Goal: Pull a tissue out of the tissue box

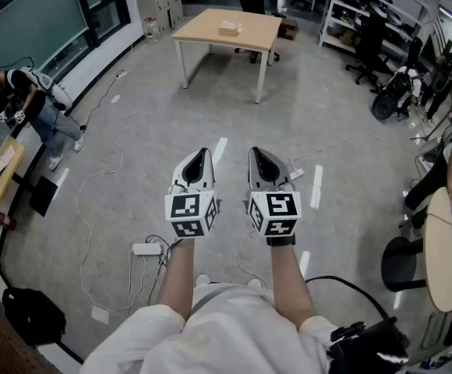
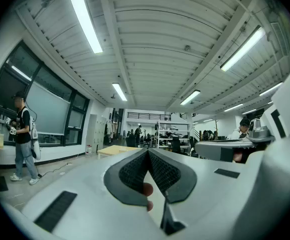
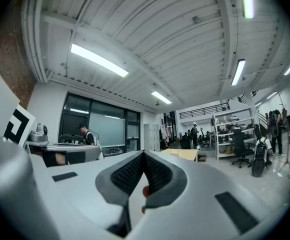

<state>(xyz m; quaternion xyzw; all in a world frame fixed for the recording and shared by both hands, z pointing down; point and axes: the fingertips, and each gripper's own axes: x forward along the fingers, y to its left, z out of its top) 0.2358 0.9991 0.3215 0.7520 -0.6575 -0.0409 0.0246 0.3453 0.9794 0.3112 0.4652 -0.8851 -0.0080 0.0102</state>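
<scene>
Pointing level and side by side, the left gripper [image 1: 201,154] and right gripper [image 1: 258,153] are held out on the person's bare forearms, just apart from each other. Both are clenched: in each gripper view the ribbed pads meet at the tips with nothing caught between them.

Just below and to the left of the left gripper, a white power strip [image 1: 146,248] lies on the grey floor [image 1: 132,154], and thin cables [image 1: 91,209] trail from it further left. A black backpack [image 1: 31,315] sits on the floor well behind and left of the left gripper. Short white tape marks [image 1: 316,185] lie on the floor just beside and ahead of the right gripper. Far out to the right of that gripper stands a round table [image 1: 446,248].

Ahead of both grippers the floor runs on, crossed only by more cable. Well off to the left a person [image 1: 37,104] stands at a desk by the windows.

Far ahead, almost straight in line with the gap between the grippers, stands a light wooden table [image 1: 203,28]. The tissue box [image 1: 228,28] rests on its top, well apart from both grippers. Office chairs [image 1: 366,49] and shelving [image 1: 358,2] stand beyond, to the right.
</scene>
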